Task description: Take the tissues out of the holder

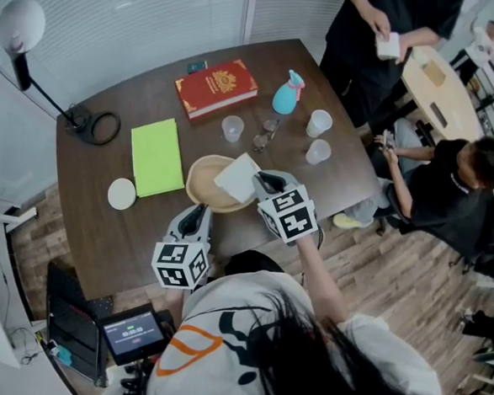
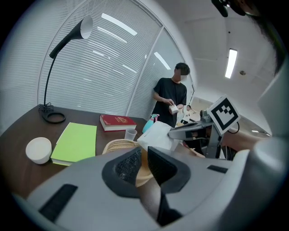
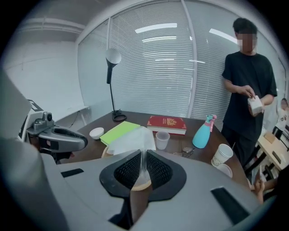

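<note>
- Dark table (image 1: 102,216): carries everything.
- Woven holder (image 1: 199,185): stands near the table's edge closest to me.
- My left gripper (image 1: 200,210): at the holder's near rim. Jaws stand a narrow gap apart, and I cannot tell whether they pinch the rim.
- My right gripper (image 1: 261,181): jaws clamped on the tissue.
- Tissue (image 1: 238,177): white sheet over the holder's right side, pinched at one edge.
</note>
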Available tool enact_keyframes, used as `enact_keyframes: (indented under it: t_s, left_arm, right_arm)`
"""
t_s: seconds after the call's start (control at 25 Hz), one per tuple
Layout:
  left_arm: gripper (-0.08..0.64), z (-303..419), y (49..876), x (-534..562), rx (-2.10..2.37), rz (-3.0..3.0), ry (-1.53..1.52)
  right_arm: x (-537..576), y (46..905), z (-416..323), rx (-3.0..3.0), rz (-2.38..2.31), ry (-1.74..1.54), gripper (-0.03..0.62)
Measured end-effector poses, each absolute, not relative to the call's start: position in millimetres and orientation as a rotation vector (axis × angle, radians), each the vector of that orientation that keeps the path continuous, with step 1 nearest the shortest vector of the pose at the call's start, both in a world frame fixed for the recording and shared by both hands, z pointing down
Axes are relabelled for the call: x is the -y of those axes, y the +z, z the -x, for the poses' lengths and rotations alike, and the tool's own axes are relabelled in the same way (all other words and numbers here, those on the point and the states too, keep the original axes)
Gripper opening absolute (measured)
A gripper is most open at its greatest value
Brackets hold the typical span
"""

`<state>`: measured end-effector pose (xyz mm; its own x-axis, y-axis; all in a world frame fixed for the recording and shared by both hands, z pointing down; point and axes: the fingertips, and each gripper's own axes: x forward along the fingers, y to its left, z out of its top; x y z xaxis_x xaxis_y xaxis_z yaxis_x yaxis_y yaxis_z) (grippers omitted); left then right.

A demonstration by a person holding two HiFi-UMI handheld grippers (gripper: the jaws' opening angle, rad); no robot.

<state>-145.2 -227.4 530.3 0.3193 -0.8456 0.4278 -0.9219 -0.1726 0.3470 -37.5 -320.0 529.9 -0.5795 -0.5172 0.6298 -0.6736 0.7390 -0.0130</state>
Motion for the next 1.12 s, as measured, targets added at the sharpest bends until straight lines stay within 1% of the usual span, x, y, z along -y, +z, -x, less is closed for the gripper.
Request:
enact_keyframes:
  t_s: [0.68,1.12]
  left_arm:
    - [0.044,104.8,529.1,230.3,1.444,-2.132,0.222]
    - [0.044,98.8,528.5,232.7,1.433,-2.136,0.242]
  right_arm:
    - [308.4,542.5,-72.2,2.199,-1.188,0.528,0.035]
    - [299.9,576.8,-99.6,2.114,-1.232,0.654,0.035]
